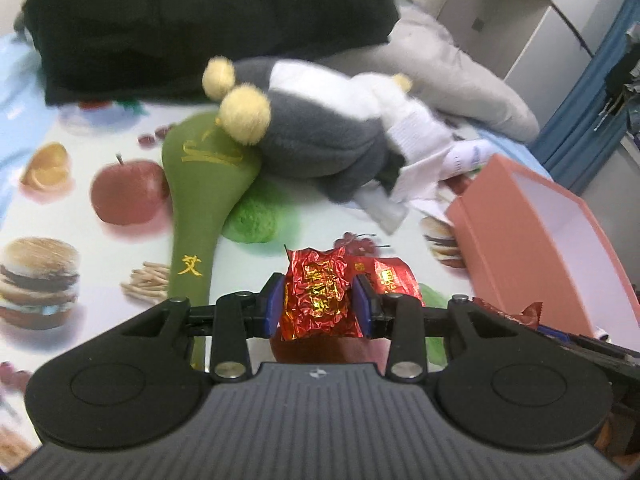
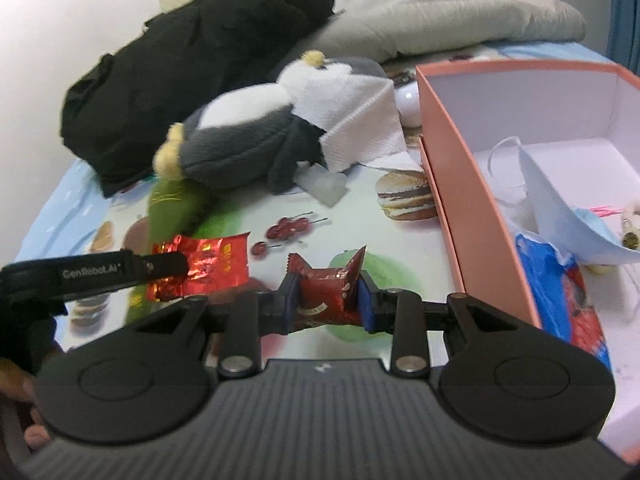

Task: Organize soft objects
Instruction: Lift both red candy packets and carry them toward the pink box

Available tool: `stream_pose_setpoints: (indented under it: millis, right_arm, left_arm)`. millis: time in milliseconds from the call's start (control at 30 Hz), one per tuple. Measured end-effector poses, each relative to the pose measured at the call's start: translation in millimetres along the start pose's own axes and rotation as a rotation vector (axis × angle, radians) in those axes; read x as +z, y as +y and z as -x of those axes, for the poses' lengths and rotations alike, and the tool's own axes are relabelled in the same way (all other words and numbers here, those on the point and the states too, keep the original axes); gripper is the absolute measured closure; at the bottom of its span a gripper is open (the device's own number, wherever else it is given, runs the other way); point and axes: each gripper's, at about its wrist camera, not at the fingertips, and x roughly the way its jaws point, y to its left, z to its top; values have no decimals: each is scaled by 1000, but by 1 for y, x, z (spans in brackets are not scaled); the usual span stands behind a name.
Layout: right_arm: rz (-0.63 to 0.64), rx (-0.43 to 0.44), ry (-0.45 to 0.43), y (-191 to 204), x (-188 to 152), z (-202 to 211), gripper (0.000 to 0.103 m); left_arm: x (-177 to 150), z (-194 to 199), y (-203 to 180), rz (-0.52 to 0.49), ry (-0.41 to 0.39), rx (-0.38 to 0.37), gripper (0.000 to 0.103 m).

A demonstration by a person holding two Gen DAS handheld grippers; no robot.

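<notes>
Your left gripper (image 1: 319,303) is clenched on a crinkled red foil packet (image 1: 318,296), blue pads pressing its two sides, packet held clear above the fruit-and-burger print cloth (image 1: 100,148). Just right of its right finger sits a second red foil packet (image 1: 390,278); whether it touches the held one you cannot tell. Ahead and left of that gripper lies a green fabric paddle (image 1: 200,184) with yellow embroidery, a small fuzzy green ball (image 1: 252,218) tucked against its right edge. Farther ahead, a grey-and-white plush toy (image 1: 320,136) with pale yellow pom-poms lies on its side, white folded cloth (image 1: 416,128) against it. Beyond those: a black garment heap (image 1: 200,20) and a grey cushion (image 1: 452,68). The pink open box (image 1: 532,240) stands to the right of the left gripper. Your right gripper (image 2: 329,298) grips a dark red wrapped candy (image 2: 326,286) between its pads, also off the cloth. The pink box is close on its right, white inside, holding a pale blue face mask (image 2: 568,212) and a blue-and-red plastic wrapper (image 2: 560,292). The left gripper's finger shows at the right view's left edge.
</notes>
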Motion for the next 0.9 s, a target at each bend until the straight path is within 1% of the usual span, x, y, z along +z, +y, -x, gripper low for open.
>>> stream_pose_setpoints:
  millis: [167,400,467,667,900]
  right_arm:
    - [21,1,-51,2,-6,43,69]
    - [-5,-7,-91,-11,-21,85,69]
    - [-5,-13,-98,-14,-24,92,69]
    - [-31,-28,-124,-28,-28,106,69]
    - [-27,-40,-174,-39,-25,123,69]
  left_arm:
    - [-8,42,-14,2,-34,-14,61]
    - [-24,81,-38,-3,-68,-36,61]
    - [-29,85,-44,2,-64,-51,61]
    - [-39,85,-64,-31,-45,-77,61]
    - [-33,96,-91,-68,-91,-124,61]
